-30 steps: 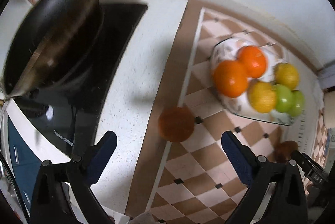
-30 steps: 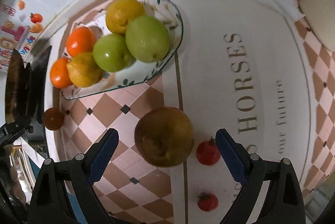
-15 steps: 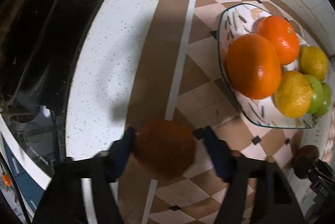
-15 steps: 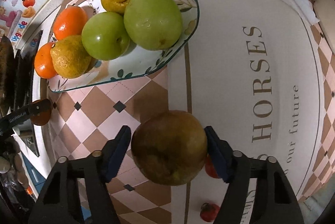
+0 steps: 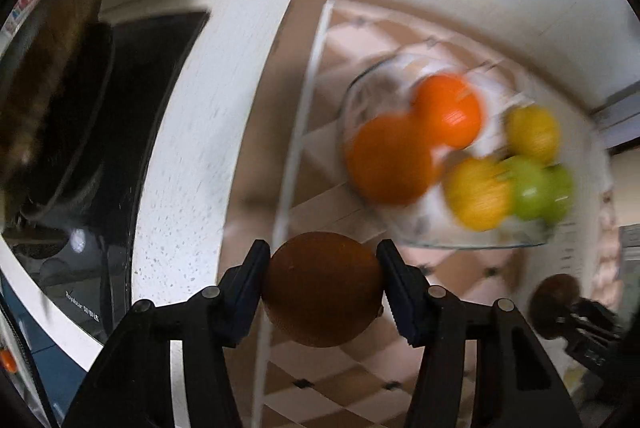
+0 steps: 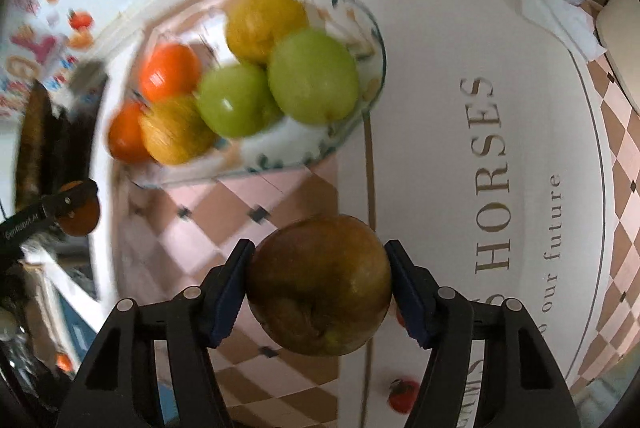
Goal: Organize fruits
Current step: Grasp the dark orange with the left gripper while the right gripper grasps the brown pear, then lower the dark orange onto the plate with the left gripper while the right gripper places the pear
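Note:
My left gripper (image 5: 322,288) is shut on a small round brown-orange fruit (image 5: 322,288) and holds it above the counter. My right gripper (image 6: 319,286) is shut on a large brown-green pear-like fruit (image 6: 319,286), lifted off the mat. A glass fruit plate (image 6: 360,96) holds two oranges (image 6: 170,72), yellow citrus (image 6: 266,24) and two green apples (image 6: 312,76). The plate (image 5: 460,236) also shows blurred in the left wrist view, up and right of the held fruit. The left gripper and its fruit (image 6: 78,208) show at the left of the right wrist view.
A black stovetop (image 5: 132,116) with a dark pan (image 5: 52,100) lies left. A checkered mat (image 6: 460,108) with lettering covers the counter. A small red fruit (image 6: 404,394) lies on the mat below my right gripper. A white cloth (image 6: 560,16) lies far right.
Both grippers closed on their fruits and lifted them off the surface. Both views pulled back from the plate and are blurred by motion.

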A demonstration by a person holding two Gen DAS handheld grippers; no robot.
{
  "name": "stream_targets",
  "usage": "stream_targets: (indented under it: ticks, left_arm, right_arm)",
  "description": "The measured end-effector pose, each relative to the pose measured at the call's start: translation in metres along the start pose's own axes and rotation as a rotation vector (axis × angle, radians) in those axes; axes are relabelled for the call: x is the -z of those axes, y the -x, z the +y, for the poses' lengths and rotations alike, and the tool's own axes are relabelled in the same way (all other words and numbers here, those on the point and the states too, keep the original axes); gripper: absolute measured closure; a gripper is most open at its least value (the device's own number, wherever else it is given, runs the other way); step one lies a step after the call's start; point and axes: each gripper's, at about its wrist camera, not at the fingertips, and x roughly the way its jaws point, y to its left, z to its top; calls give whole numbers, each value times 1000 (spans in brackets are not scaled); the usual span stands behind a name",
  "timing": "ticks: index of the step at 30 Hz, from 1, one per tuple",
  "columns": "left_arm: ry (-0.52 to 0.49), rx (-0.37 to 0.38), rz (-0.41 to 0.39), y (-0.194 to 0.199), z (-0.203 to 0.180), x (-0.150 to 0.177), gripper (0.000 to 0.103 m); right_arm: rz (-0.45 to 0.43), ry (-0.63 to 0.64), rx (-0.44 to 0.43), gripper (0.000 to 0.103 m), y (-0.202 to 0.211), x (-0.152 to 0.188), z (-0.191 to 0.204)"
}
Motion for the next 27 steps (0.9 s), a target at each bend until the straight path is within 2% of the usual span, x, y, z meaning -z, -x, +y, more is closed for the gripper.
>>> stream_targets:
  ticks: [4,6,10,15,20,25,27]
  left_arm:
    - [-15,88,-55,34,-14,-33,50]
    - [-20,113,-65,39,-11,-51,50]
    - [-35,90,-56,27,-10,-93,50]
    - [-23,37,47,-19,-10,-131,50]
    - [-12,4,113,-50,-5,-142,50]
    - [25,41,184,-67,-1,-140,49]
    - [26,46,181,-69,0,-139,49]
  right_arm:
    - [-70,-36,-80,35,38,-20,-3]
    - [-105,-40,-97,35,52,-37,-3]
    - [-140,-56,-75,35,56,-85,-7]
    - [-111,-75,-22,35,31,-133,-19]
    - [-74,-81,8,35,2,-160,-24]
    - [-50,-76,28,34,-17,-166,-20]
    - [-42,-74,20,34,-21,-165,-20]
